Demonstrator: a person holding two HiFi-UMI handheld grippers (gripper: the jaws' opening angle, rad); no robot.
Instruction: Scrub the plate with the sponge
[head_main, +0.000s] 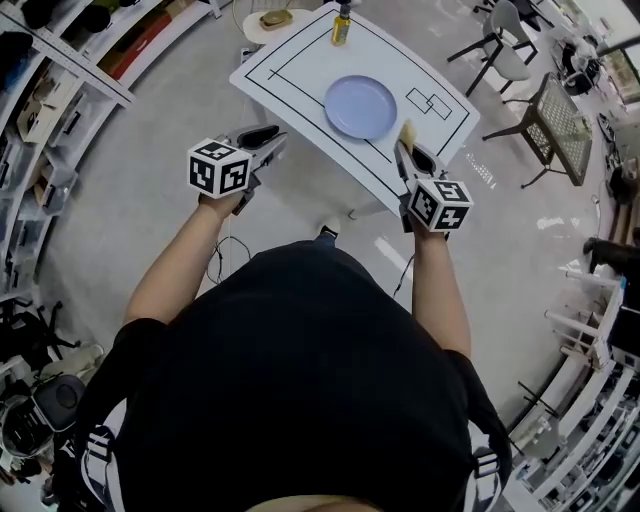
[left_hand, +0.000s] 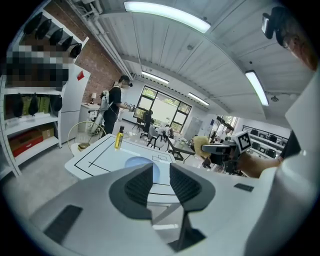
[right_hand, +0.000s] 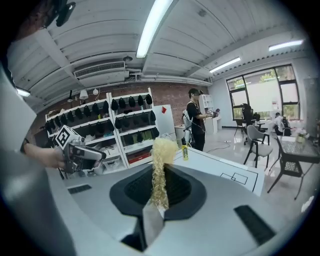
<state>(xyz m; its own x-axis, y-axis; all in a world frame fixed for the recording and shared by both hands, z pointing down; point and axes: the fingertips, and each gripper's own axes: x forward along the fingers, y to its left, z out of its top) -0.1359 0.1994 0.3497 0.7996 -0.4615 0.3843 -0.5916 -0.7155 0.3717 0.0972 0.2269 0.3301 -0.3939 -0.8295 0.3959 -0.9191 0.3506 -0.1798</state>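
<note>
A pale blue plate lies on the white table; it shows partly behind the jaws as the plate in the left gripper view. My right gripper is shut on a yellow sponge, held at the table's near right edge, right of the plate. The sponge stands up between the right jaws. My left gripper hovers at the table's near left edge, open with a narrow gap and nothing in it. The left gripper faces the table, with the right gripper and its sponge opposite.
A yellow bottle stands at the table's far edge. A round side table sits beyond the far left corner. Chairs and a wire rack stand right; shelves line the left. A person stands beyond the table.
</note>
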